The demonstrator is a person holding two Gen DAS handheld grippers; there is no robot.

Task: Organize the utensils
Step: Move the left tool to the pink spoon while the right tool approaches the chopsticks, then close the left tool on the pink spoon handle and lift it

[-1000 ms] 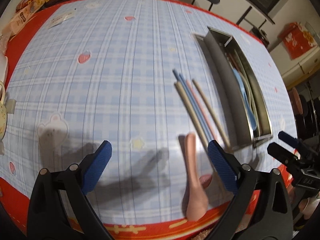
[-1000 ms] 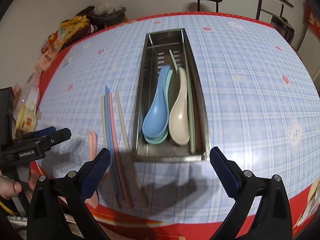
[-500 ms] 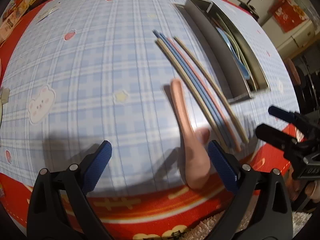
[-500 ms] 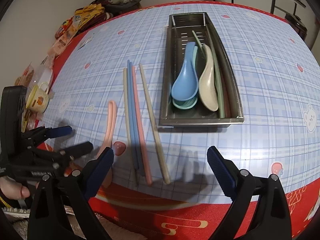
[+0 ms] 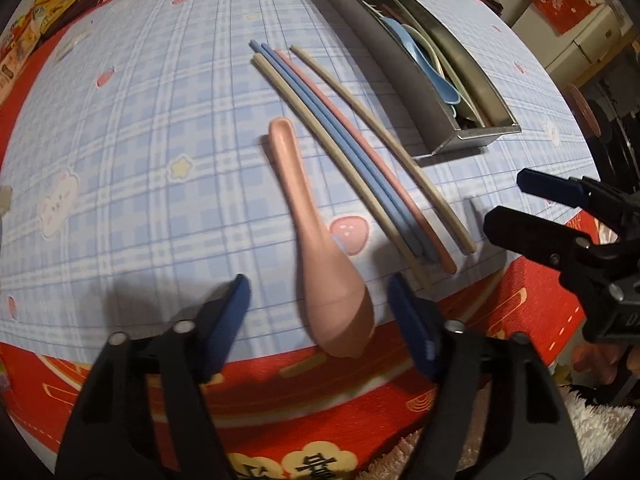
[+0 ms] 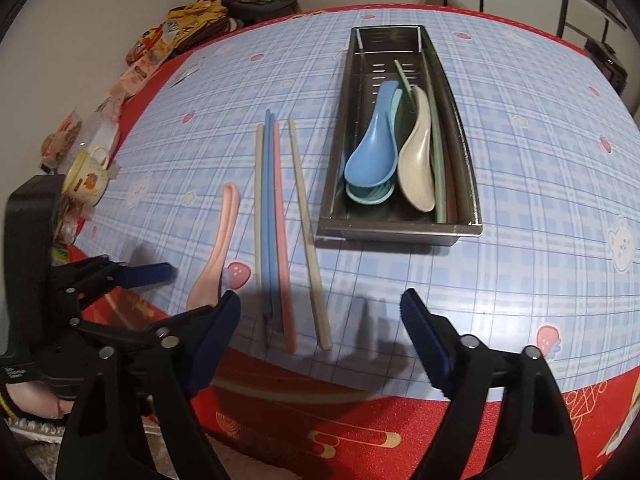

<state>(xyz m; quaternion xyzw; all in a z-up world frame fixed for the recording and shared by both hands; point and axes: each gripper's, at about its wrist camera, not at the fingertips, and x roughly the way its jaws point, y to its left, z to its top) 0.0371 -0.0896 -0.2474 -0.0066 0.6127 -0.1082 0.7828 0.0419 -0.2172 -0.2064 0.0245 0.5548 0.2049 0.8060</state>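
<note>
On the checked desk point(image 5: 160, 128), the left tongs point(image 5: 318, 304) are closing around the pink spoon point(image 5: 320, 248), not pinching yet. The right tongs point(image 6: 320, 312) are closing over chopsticks point(image 6: 276, 216). Best squeeze the bowl gently.

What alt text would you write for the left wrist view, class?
The left gripper, jaws closing but not yet touching, straddles the bowl of a pink spoon lying on a checked tablecloth. Beside it lie five chopsticks, then a metal tray holding more spoons.

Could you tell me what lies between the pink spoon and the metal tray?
Five chopsticks lie side by side on the tablecloth between the spoon and tray, clearest in the right wrist view.
</note>
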